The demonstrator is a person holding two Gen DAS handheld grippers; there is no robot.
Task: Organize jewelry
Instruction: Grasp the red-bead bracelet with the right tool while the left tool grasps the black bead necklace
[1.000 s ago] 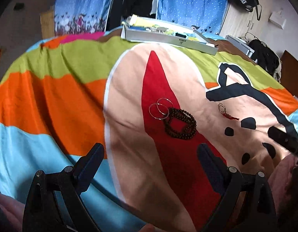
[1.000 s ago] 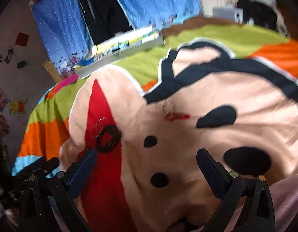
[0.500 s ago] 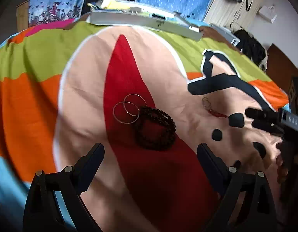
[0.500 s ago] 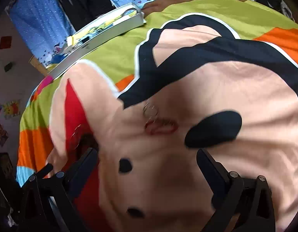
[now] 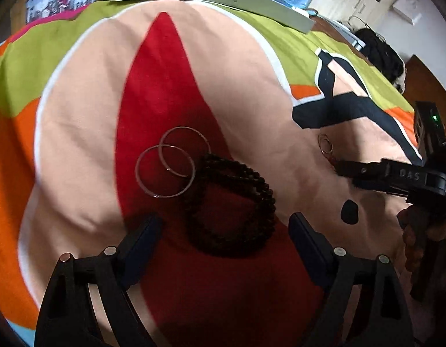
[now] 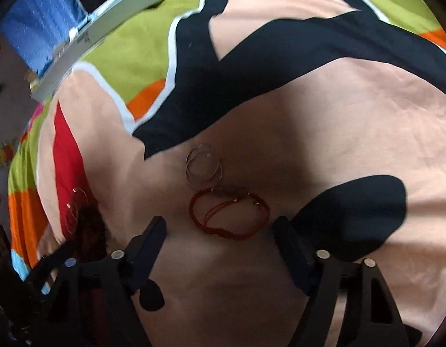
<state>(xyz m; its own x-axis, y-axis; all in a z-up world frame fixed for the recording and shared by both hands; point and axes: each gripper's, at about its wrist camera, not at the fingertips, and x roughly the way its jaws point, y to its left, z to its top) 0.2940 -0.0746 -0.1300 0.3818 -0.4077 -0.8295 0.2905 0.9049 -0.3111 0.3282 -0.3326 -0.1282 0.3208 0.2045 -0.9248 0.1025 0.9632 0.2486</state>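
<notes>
Left gripper [image 5: 224, 227], fingers wide, hovered over the bead bracelet [image 5: 231, 202] on the bedspread [image 5: 78, 115], beside two overlapping hoops [image 5: 172, 162]. Right gripper [image 6: 220, 228], fingers wide, flanked the red cord [image 6: 230, 212] below thin rings [image 6: 204, 167].

Both wrist cameras look down close over the bedspread [image 5: 78, 92], facing its far edge; both show the beads [image 5: 231, 199] and rings [image 6: 204, 167].

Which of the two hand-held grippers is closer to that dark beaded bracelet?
Left. The left hand-held gripper is open right over the beaded bracelet, fingers on either side. The right hand-held gripper is off to its right, over the red cord bracelet.
</notes>
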